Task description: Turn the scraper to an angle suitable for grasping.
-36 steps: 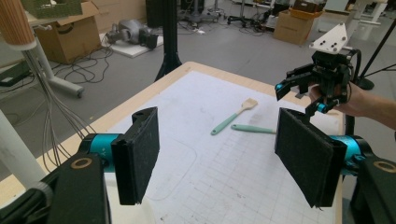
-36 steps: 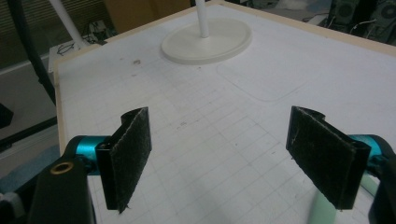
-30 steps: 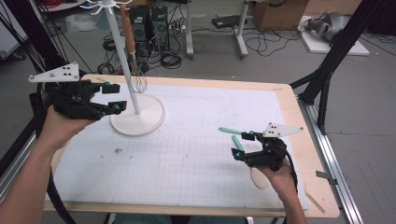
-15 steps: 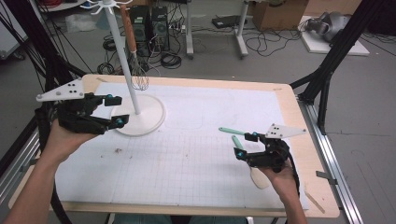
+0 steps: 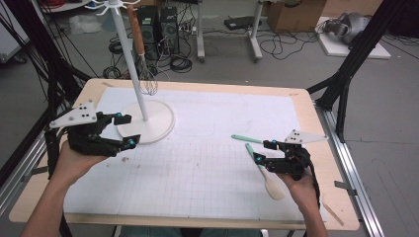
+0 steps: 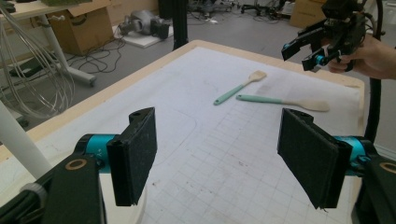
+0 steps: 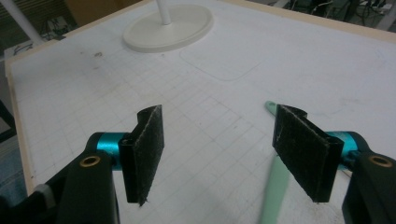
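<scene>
Table (image 5: 207, 163): both grippers open, empty; right gripper (image 5: 260, 151), jaws just closing, over spatula (image 5: 262, 170).

Two green-handled wooden spatulas (image 5: 261, 163) (image 6: 240, 87), lying flat, side by side

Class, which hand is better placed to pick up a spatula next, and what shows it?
The right. Its claw hangs open right over a spatula at the table's right side. The left claw, also open, sits far off beside the stand base.
</scene>
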A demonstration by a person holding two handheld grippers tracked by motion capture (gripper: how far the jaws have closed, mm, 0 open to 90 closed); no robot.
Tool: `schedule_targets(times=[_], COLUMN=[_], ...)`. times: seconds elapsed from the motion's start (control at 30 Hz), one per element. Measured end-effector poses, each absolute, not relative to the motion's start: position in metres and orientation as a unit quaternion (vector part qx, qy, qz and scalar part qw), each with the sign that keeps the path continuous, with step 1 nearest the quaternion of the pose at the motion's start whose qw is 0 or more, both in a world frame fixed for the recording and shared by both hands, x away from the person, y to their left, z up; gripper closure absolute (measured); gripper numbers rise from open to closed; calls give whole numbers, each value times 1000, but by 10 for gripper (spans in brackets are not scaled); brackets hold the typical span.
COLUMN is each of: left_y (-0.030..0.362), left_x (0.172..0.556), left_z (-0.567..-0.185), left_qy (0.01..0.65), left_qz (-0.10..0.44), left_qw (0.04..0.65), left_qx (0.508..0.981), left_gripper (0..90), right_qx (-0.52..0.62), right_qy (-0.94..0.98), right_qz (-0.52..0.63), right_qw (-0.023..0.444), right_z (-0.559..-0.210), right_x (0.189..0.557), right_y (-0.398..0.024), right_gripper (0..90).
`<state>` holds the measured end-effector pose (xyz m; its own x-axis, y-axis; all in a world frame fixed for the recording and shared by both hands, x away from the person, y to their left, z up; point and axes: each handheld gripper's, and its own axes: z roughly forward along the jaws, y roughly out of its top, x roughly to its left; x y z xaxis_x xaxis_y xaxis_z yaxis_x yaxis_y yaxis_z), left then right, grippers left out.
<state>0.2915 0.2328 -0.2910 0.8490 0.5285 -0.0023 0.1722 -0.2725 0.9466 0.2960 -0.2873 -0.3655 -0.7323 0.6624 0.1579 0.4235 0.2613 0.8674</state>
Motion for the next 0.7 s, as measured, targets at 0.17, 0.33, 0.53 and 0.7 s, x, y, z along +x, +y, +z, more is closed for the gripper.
schedule_targets(times=[0.17,0.33,0.53,0.7], left_y=[230,230,232,234], left_x=[289,285,281,280], left_z=[-303,-313,-326,-340], left_qy=[226,227,233,243], left_qz=[160,164,164,159], left_qw=[556,553,553,551], left_qx=[784,784,783,782], left_gripper=[288,287,285,280], right_qx=[351,353,350,354], right_qy=[784,786,789,789], right_qz=[497,494,490,489], right_qw=[119,114,119,115], right_z=[-368,-369,-371,-372], right_x=[299,301,303,302], right_y=[-291,-292,-292,-292], right_gripper=[340,365,370,370])
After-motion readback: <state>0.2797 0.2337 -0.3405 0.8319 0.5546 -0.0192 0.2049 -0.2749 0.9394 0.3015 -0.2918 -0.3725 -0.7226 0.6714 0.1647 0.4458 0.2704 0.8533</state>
